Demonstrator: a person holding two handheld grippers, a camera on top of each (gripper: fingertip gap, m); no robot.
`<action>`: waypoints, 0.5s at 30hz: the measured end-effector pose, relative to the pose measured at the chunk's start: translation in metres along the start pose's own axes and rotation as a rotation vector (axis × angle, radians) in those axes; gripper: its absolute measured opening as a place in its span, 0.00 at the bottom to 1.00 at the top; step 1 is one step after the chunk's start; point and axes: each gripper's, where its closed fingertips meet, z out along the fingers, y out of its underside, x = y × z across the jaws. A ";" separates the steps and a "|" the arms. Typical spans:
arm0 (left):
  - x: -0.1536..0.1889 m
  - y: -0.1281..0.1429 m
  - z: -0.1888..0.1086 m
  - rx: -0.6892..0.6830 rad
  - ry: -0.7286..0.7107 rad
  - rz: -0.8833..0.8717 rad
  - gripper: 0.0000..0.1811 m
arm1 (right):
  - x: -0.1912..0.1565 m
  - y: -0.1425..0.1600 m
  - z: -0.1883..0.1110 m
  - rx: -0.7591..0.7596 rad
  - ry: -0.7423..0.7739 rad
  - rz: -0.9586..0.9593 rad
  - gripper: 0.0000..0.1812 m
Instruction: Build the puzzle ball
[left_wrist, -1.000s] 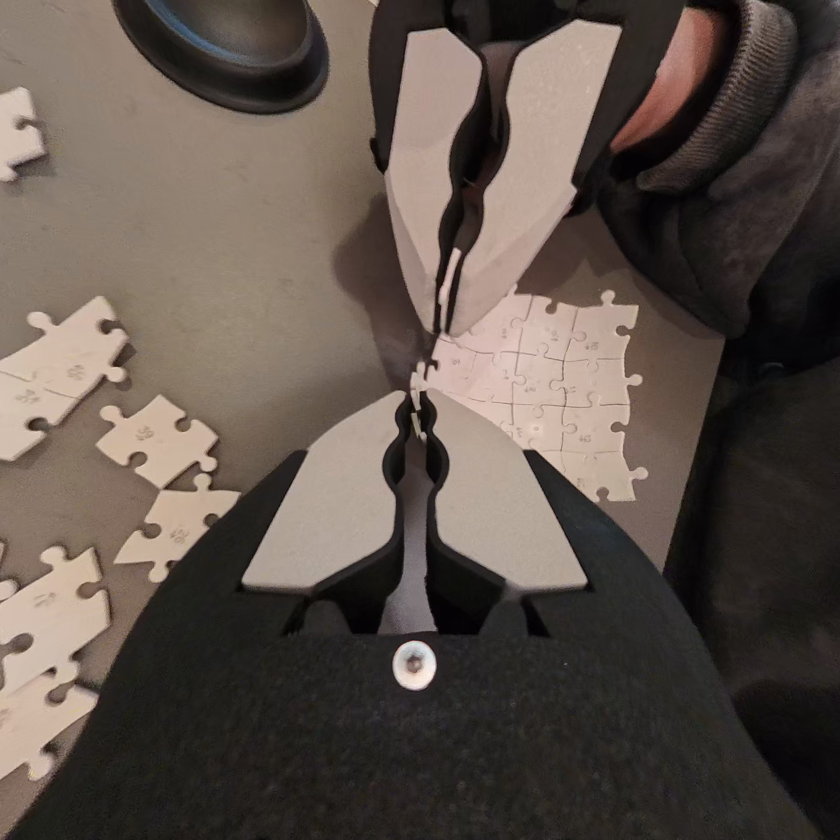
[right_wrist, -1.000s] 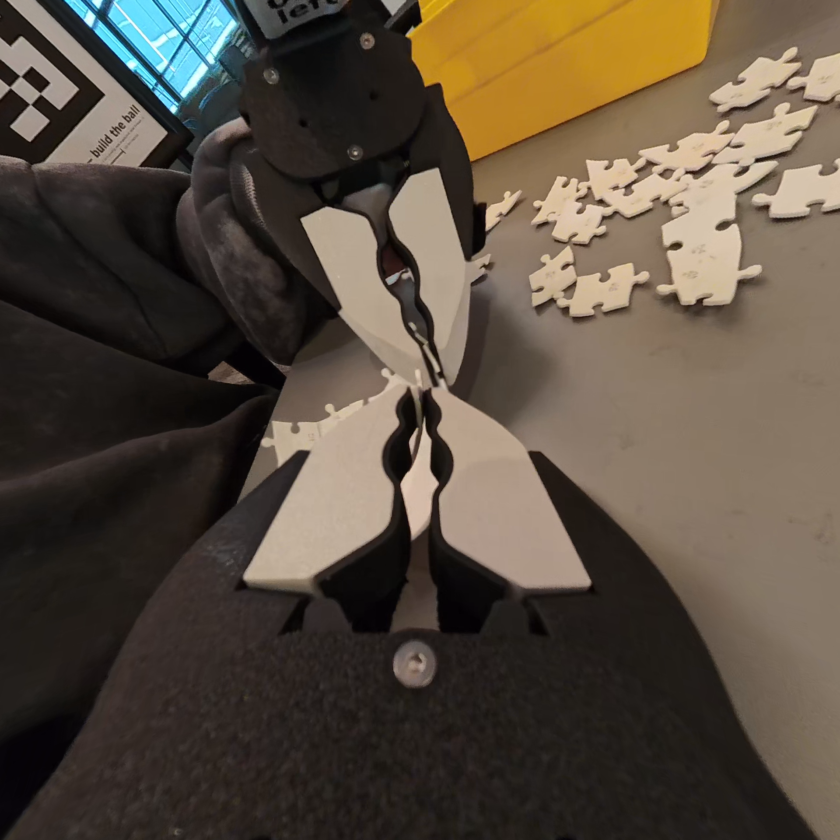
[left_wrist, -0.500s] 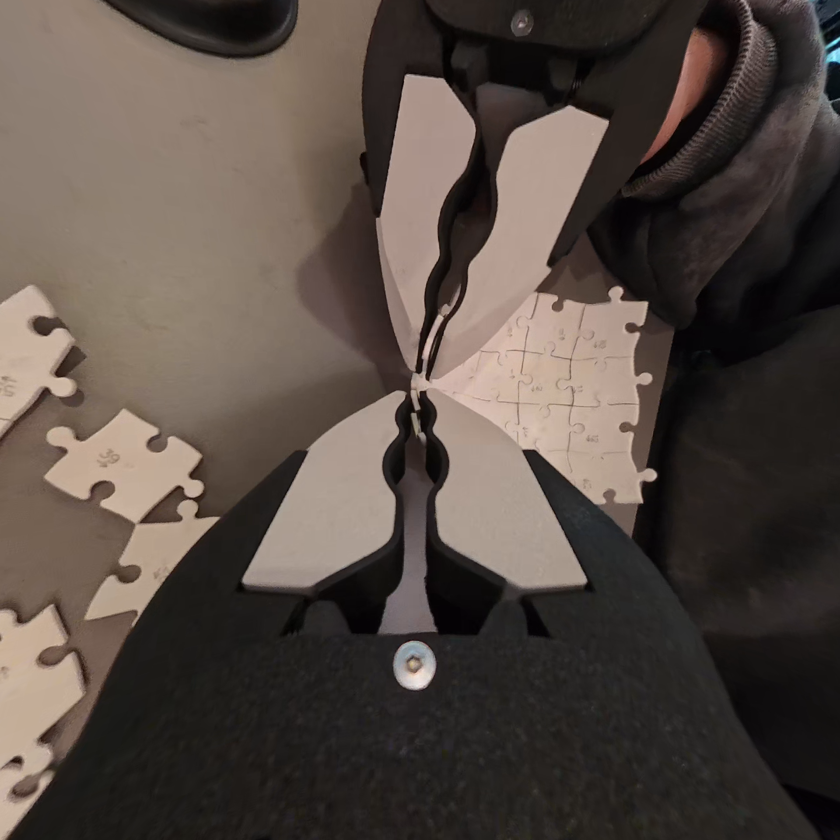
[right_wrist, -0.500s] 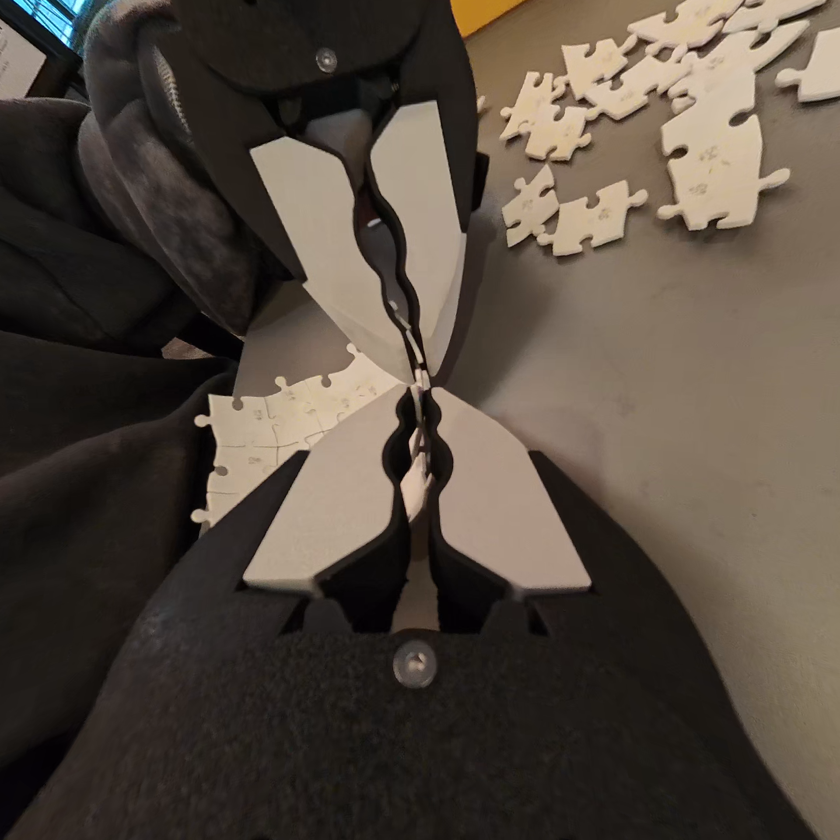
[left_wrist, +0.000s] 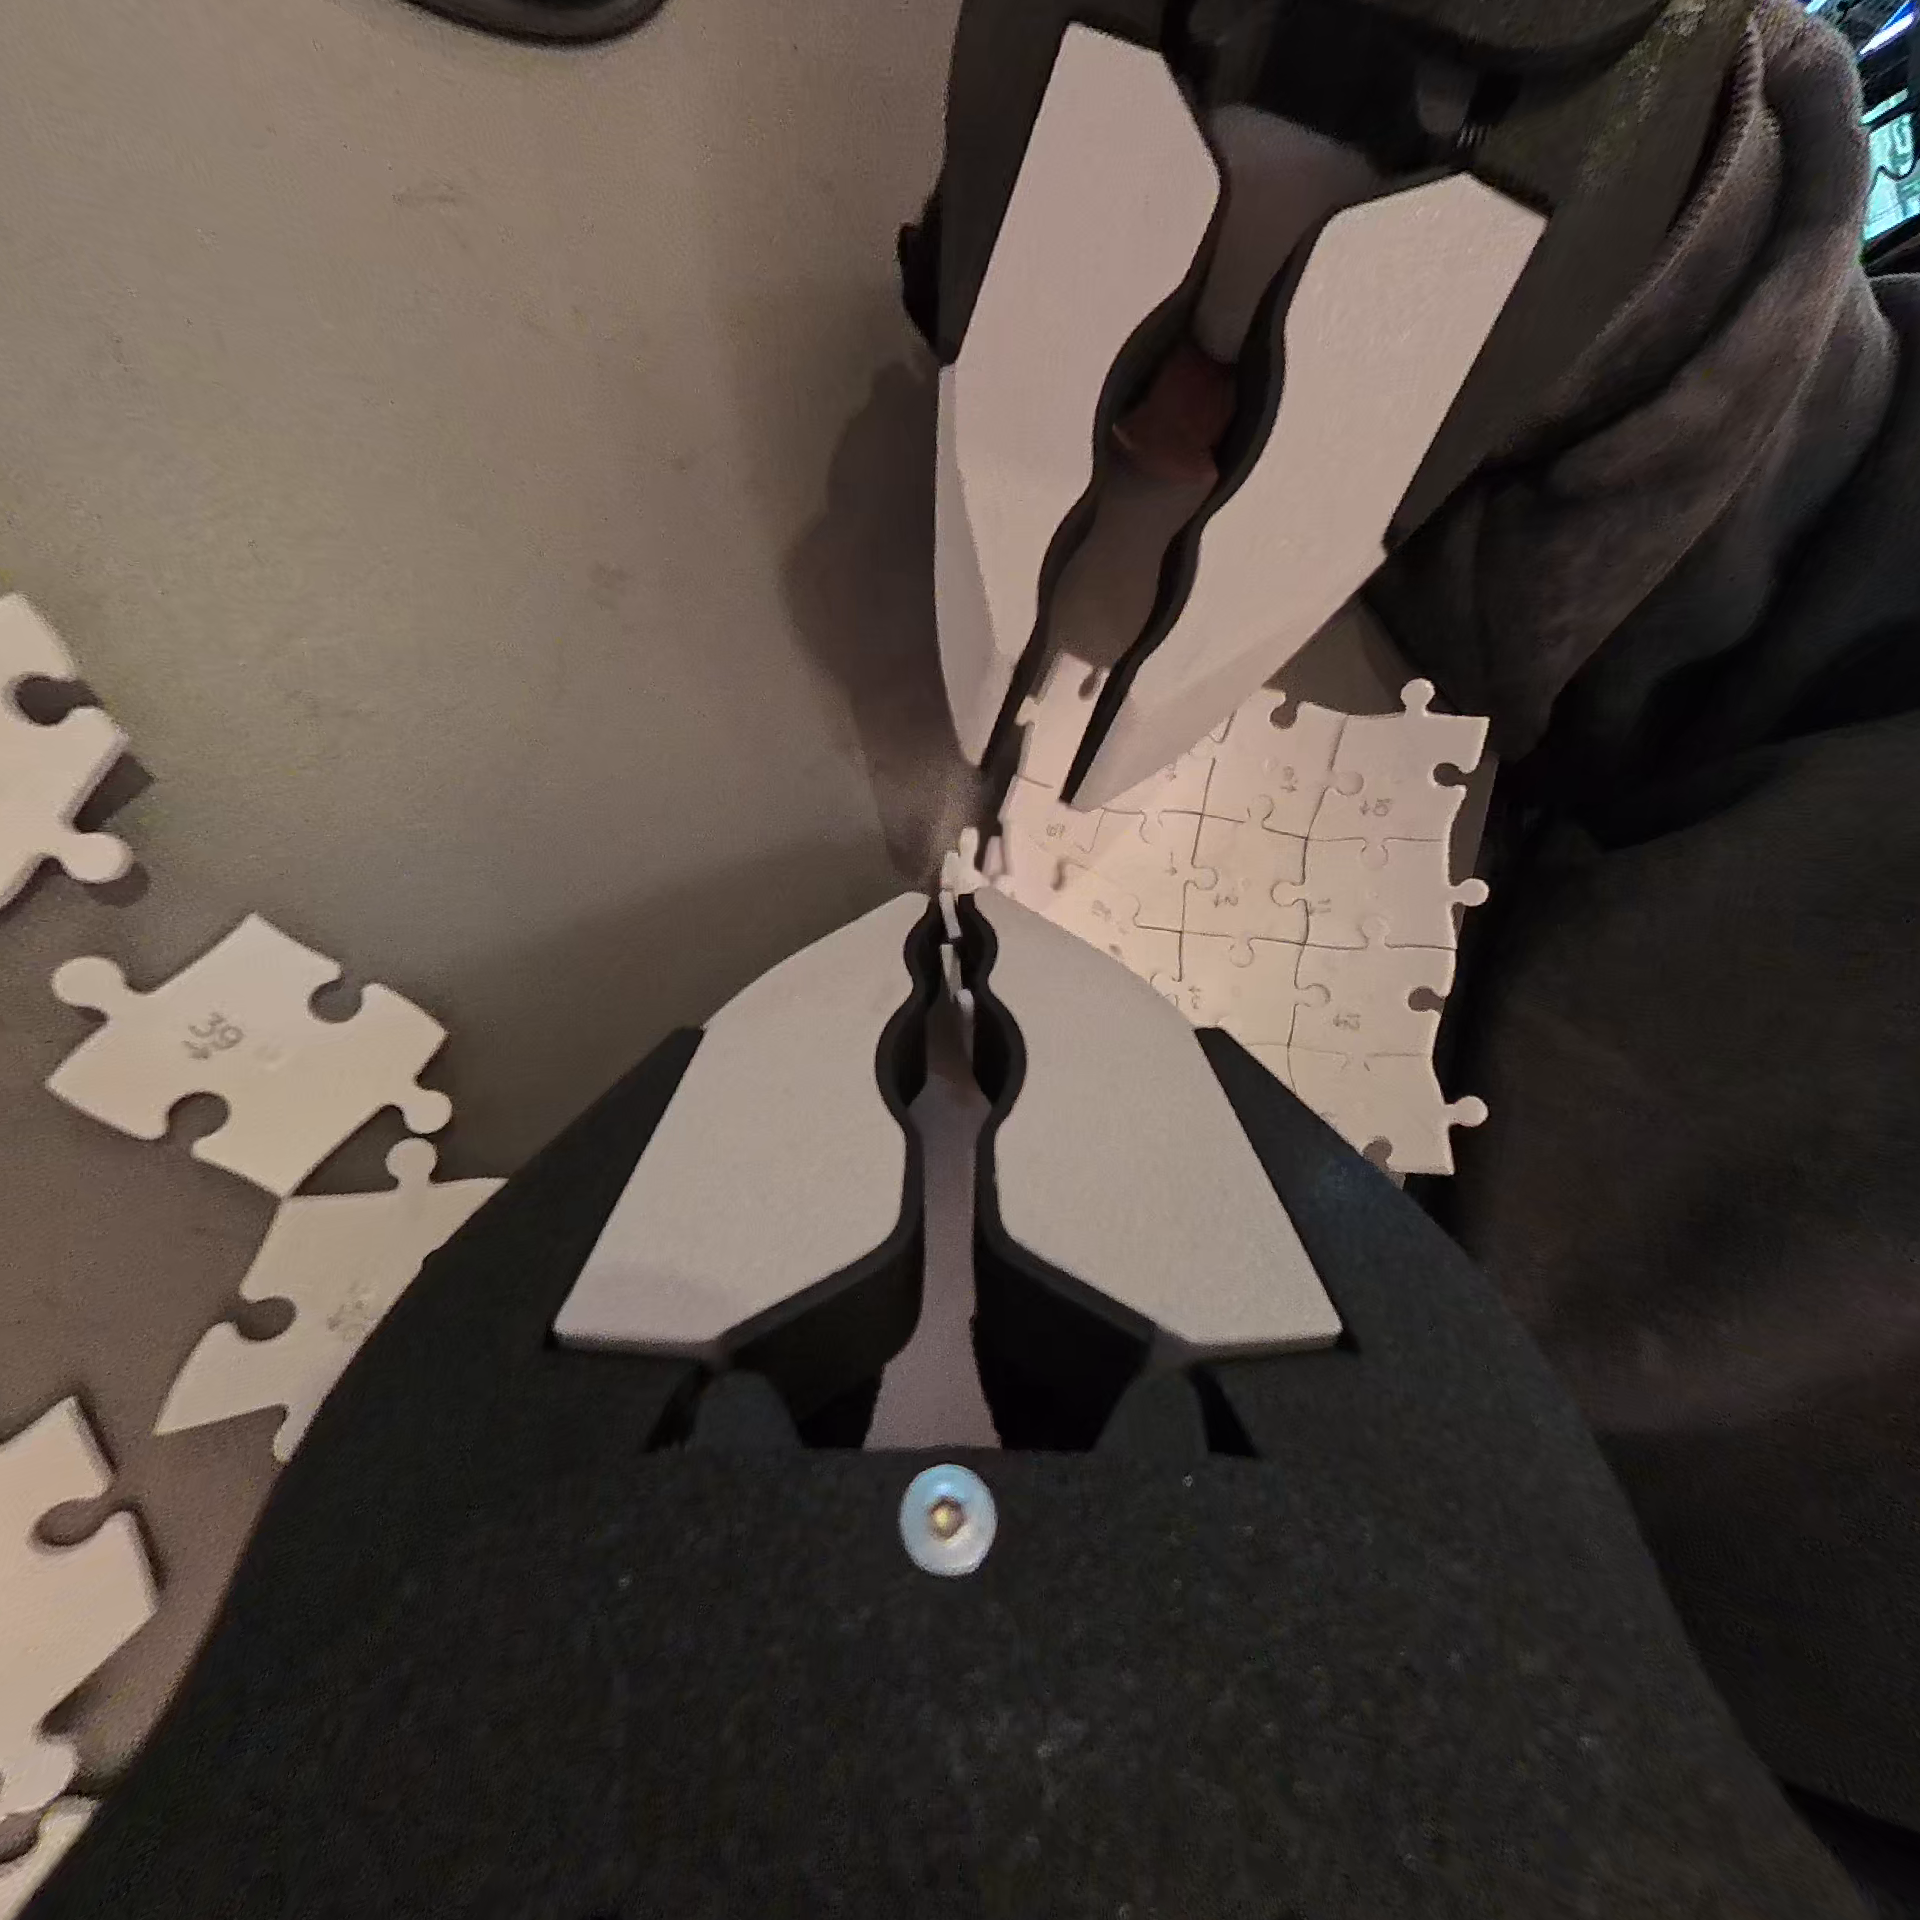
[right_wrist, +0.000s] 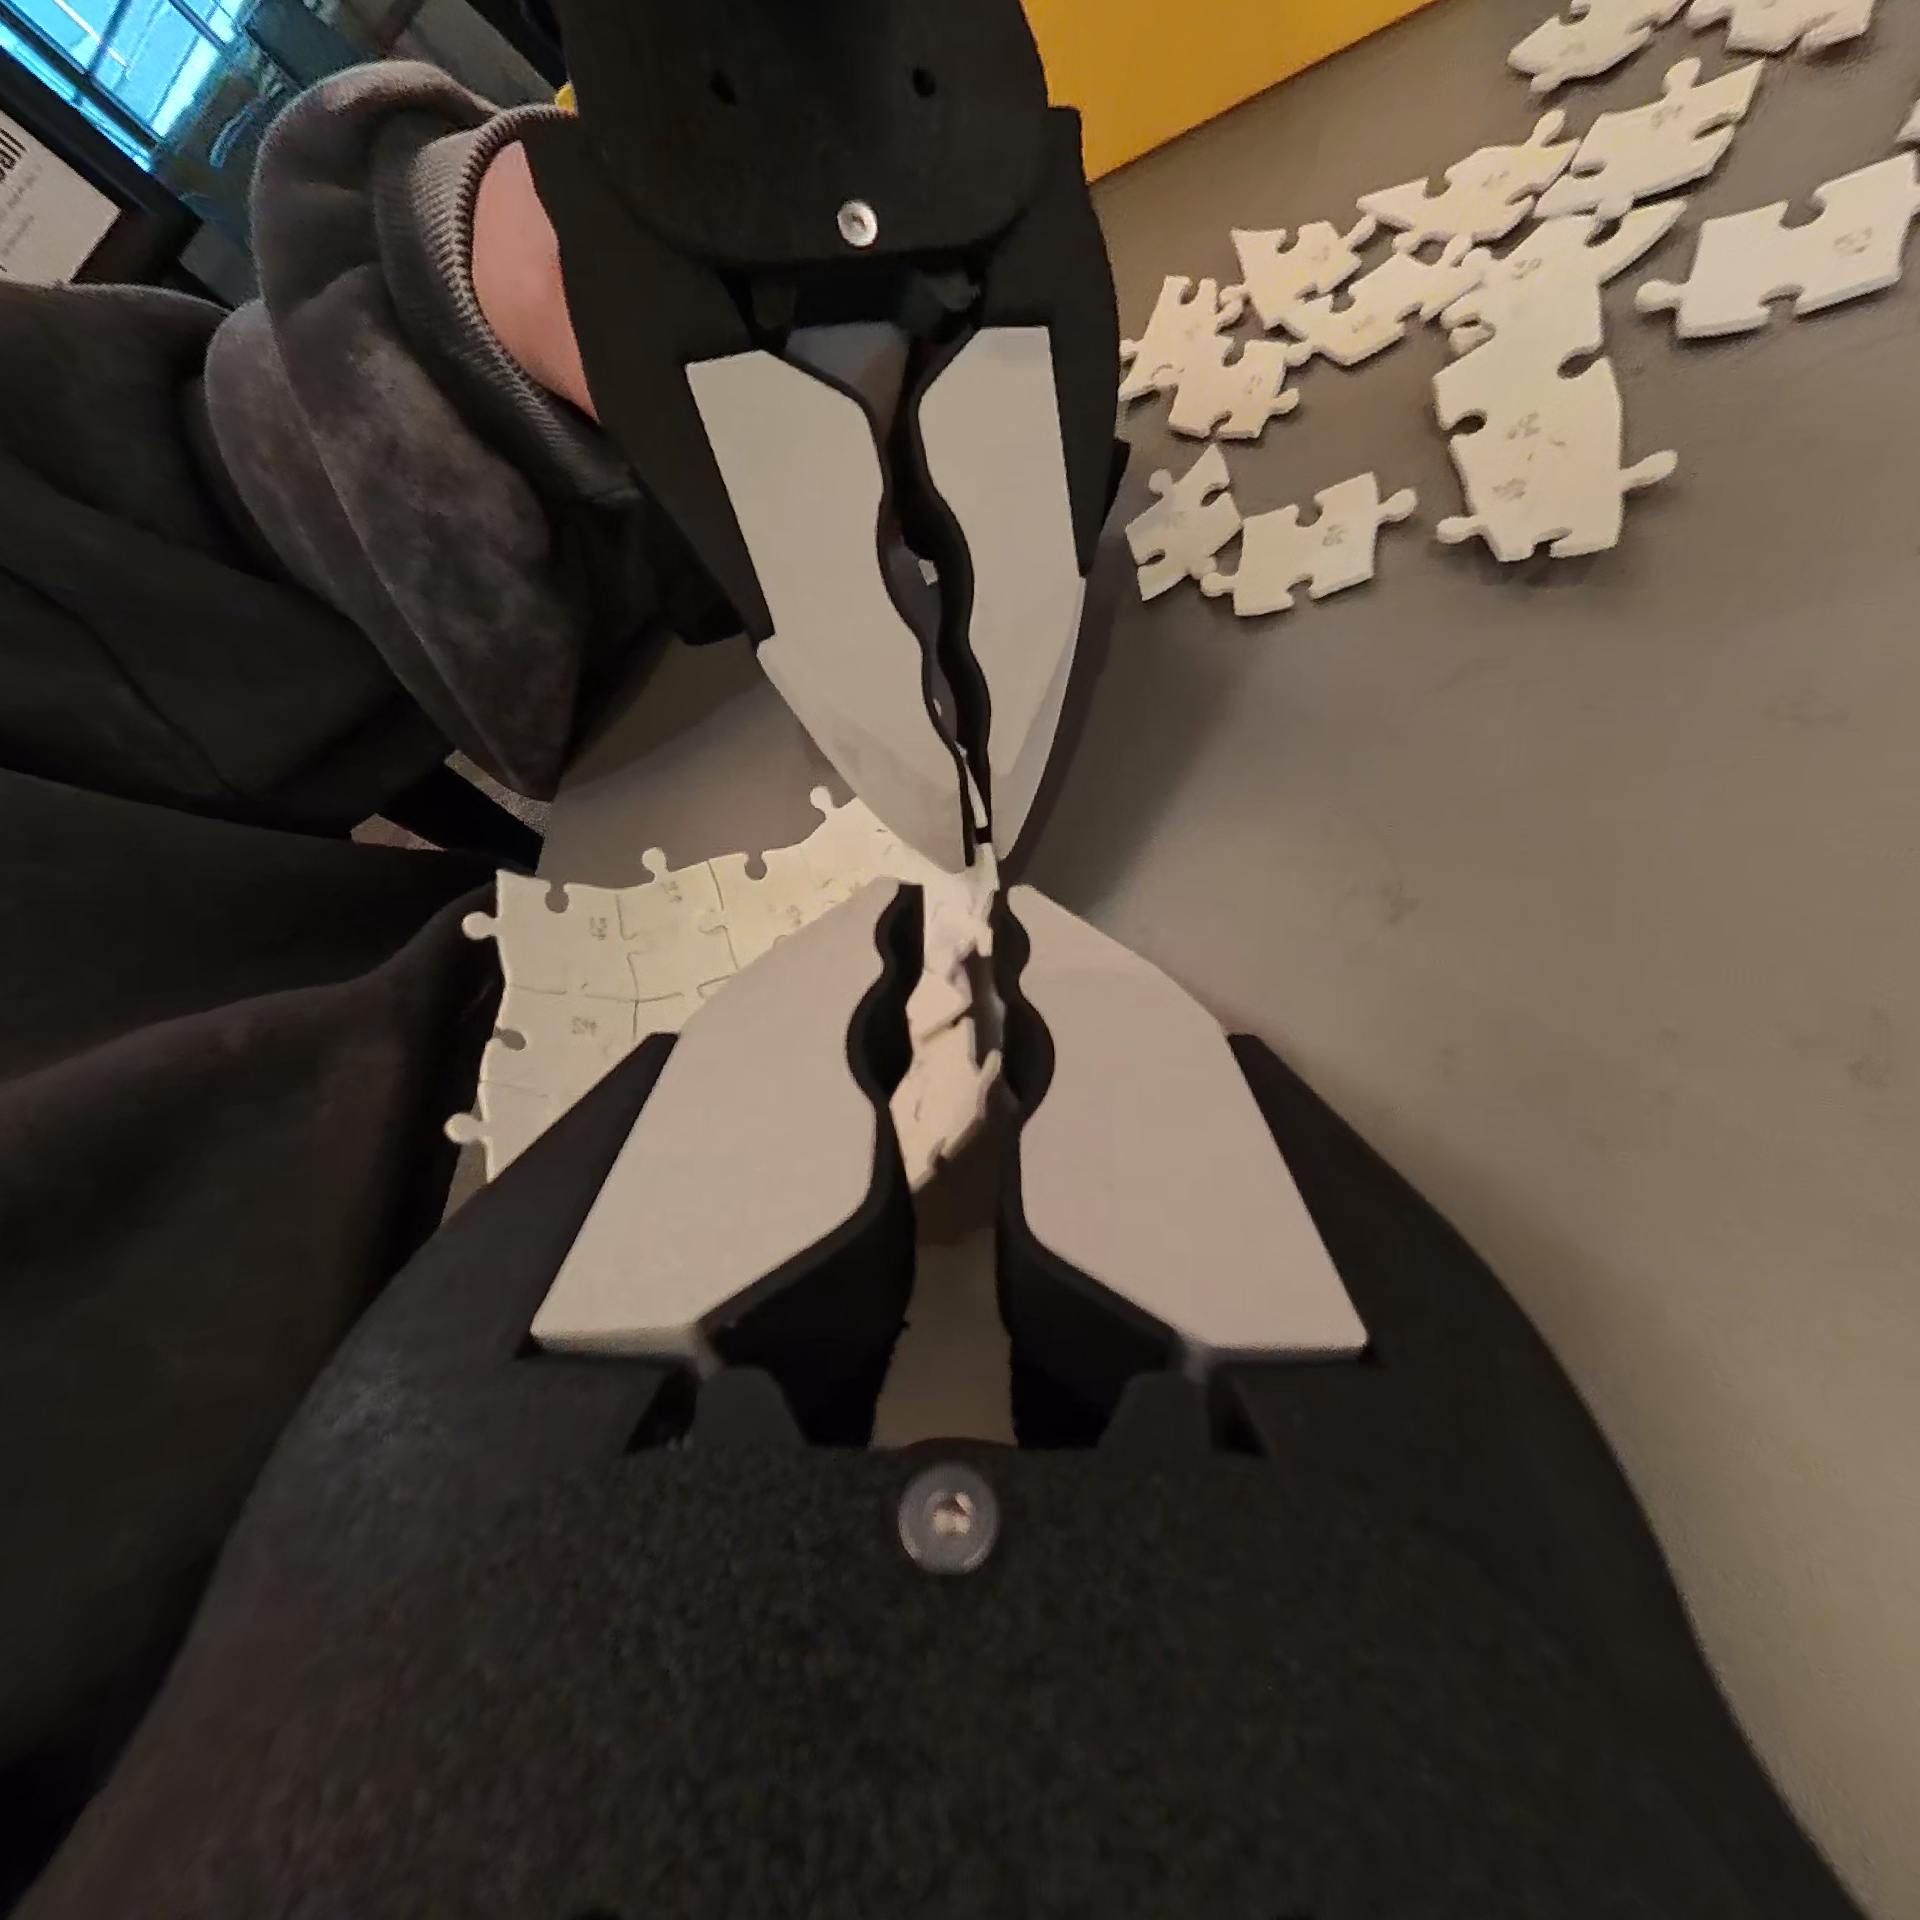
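Note:
In the left wrist view my left gripper (left_wrist: 958, 914) is shut on a white puzzle piece (left_wrist: 971, 862), held edge-on, whose tip meets the corner of the joined white puzzle sheet (left_wrist: 1309, 914). My right gripper (left_wrist: 1034, 779) comes in from above with its fingers parted over that corner. In the right wrist view my right gripper (right_wrist: 958, 904) is open, with the edge of the sheet (right_wrist: 945, 1008) standing between the pads, a clear gap on the left side. The left gripper (right_wrist: 971, 831) faces it tip to tip, shut on the piece. The sheet (right_wrist: 613, 956) curves off to the left.
Several loose white pieces (left_wrist: 249, 1049) lie on the grey table (left_wrist: 468, 468) at left and at the far right in the right wrist view (right_wrist: 1527, 457). A yellow bin (right_wrist: 1195, 73) stands behind. Dark sleeves (right_wrist: 343, 436) and clothing flank the sheet. The grippers are tip to tip, or close to it.
My right gripper's fingers have opened off the sheet's edge, which they pinched before. The left gripper stays shut on its piece at the sheet's corner. Both views have shifted slightly closer.

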 end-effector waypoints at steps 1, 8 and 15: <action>0.000 0.001 0.000 -0.004 -0.002 -0.002 0.01 | -0.001 0.001 -0.002 -0.006 0.004 -0.009 0.07; 0.001 0.002 0.000 -0.023 -0.011 -0.009 0.01 | -0.022 0.025 -0.011 -0.314 0.034 -0.164 0.07; 0.002 0.003 0.001 -0.034 -0.006 -0.010 0.01 | -0.046 0.033 0.008 -0.520 -0.082 -0.464 0.03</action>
